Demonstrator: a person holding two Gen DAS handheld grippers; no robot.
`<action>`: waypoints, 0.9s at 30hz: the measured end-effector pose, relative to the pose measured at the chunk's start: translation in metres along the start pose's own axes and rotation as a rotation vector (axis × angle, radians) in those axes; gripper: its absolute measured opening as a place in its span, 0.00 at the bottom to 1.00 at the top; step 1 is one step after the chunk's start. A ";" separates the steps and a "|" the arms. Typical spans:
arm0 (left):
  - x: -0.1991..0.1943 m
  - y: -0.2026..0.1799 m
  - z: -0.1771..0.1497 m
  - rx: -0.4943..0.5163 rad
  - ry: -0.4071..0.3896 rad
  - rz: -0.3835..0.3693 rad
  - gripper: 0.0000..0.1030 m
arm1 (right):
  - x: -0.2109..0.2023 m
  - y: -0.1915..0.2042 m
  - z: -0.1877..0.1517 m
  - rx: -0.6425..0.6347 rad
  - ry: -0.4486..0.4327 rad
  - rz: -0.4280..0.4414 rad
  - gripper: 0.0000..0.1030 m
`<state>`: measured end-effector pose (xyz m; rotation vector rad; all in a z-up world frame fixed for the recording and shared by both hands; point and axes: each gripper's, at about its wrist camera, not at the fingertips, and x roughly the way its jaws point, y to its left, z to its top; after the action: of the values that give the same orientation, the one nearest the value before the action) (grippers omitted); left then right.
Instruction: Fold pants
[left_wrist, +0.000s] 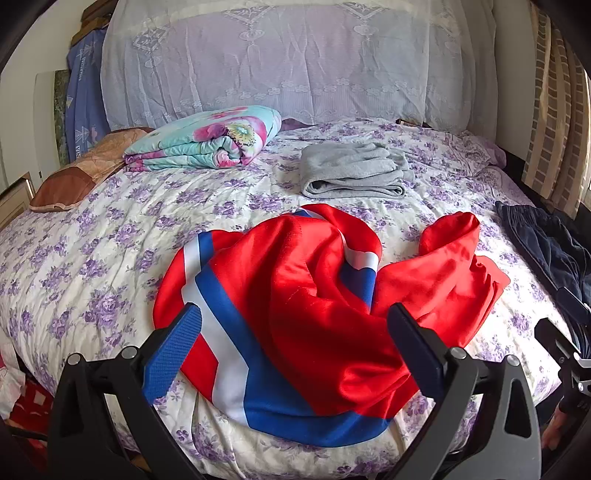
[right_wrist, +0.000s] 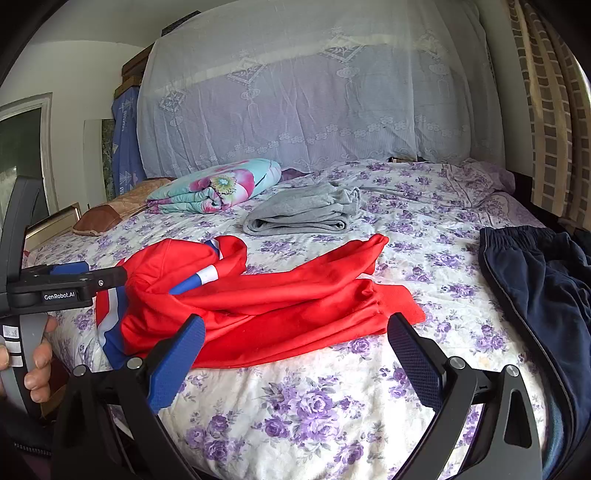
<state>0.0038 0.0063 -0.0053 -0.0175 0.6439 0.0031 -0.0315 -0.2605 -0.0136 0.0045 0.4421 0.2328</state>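
Red pants with blue and white side stripes lie crumpled on the floral bed sheet near the bed's front edge; they also show in the right wrist view. My left gripper is open, hovering just above the near part of the pants, holding nothing. My right gripper is open and empty, over the pants' near right edge. The left gripper also shows at the left of the right wrist view, beside the pants' striped end.
Folded grey pants lie behind the red ones. A folded floral quilt and a brown pillow sit at the back left. Dark navy pants lie at the bed's right edge. A lace-covered headboard stands behind.
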 end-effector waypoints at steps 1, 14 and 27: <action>0.000 0.000 0.000 0.001 0.001 0.000 0.95 | 0.000 0.000 0.000 -0.001 -0.002 -0.002 0.97; 0.000 -0.003 -0.003 0.007 0.002 -0.004 0.95 | 0.000 -0.004 0.000 0.010 -0.010 -0.085 0.97; 0.000 0.001 -0.007 -0.001 0.006 -0.009 0.95 | 0.000 -0.002 -0.001 0.003 -0.002 -0.084 0.97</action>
<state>-0.0003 0.0069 -0.0111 -0.0215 0.6501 -0.0049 -0.0317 -0.2630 -0.0144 -0.0110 0.4401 0.1499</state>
